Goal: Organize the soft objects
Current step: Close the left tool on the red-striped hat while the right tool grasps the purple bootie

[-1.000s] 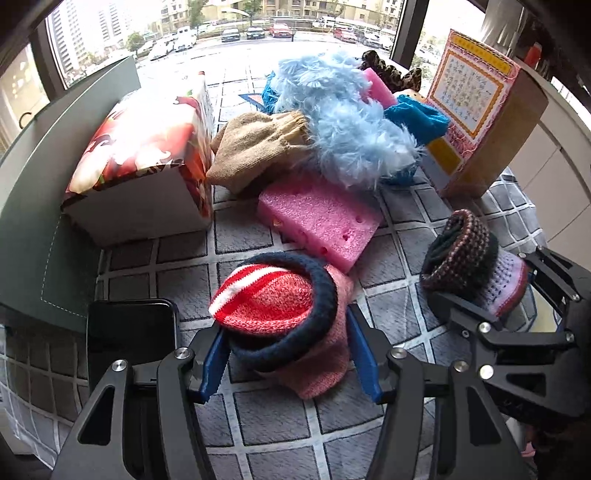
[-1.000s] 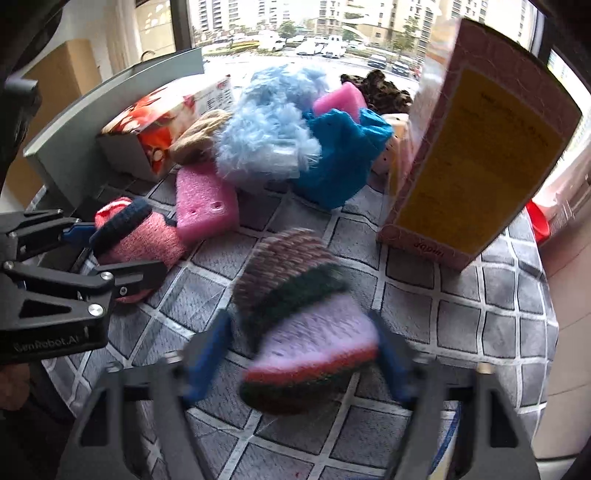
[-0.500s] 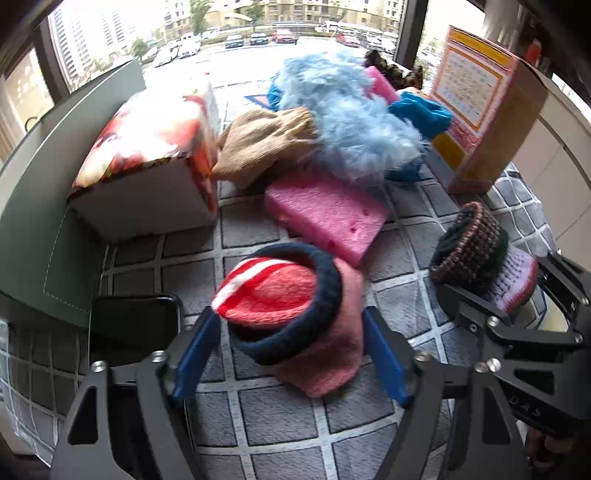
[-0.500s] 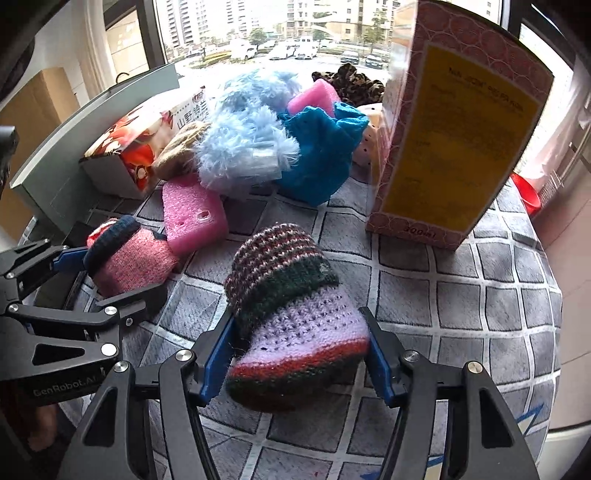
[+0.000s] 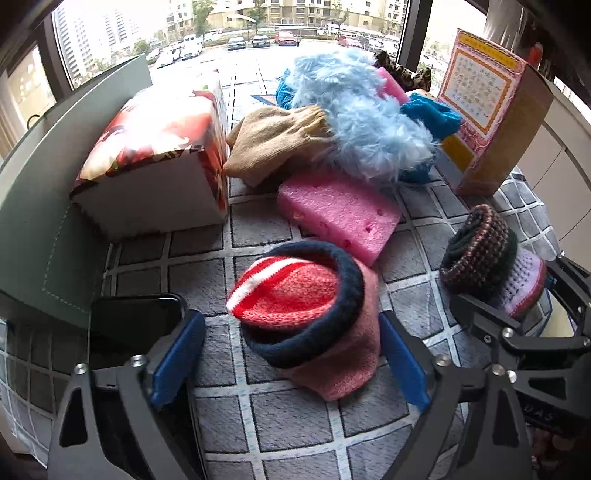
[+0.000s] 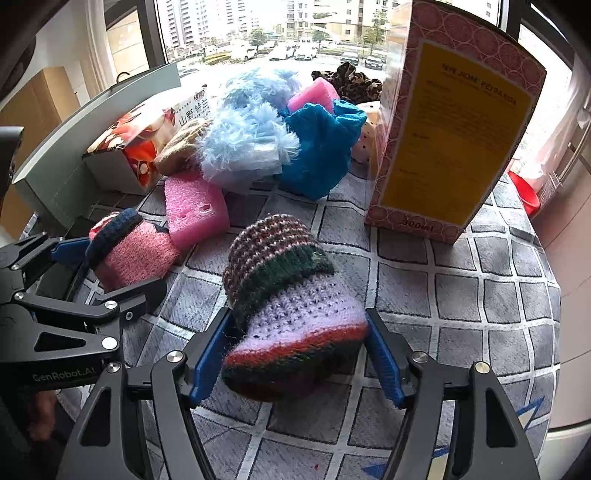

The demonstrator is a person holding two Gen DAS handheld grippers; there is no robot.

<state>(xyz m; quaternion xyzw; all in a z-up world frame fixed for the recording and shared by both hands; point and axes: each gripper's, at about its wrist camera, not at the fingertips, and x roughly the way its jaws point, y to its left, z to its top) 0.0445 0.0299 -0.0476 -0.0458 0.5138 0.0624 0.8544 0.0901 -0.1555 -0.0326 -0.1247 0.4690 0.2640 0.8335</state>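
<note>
On the yellow panel of the tall pink carton point(image 6: 454, 140), the heading "NIN JIOM PEI PA KOA" can be read near the top, and "300ml" is printed on the pink band at its foot. The smaller lines on that panel cannot be made out. The Chinese characters "山野铃兰" are printed on the end of the red-flowered tissue box point(image 6: 147, 140). "GenRobot.AI" is marked on the body of the left tongs point(image 6: 122, 266).

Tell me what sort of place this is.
Probably a flat or office upstairs: a window overlooks parked cars and apartment blocks, and a table with a grey checked cloth holds a tissue box.
</note>
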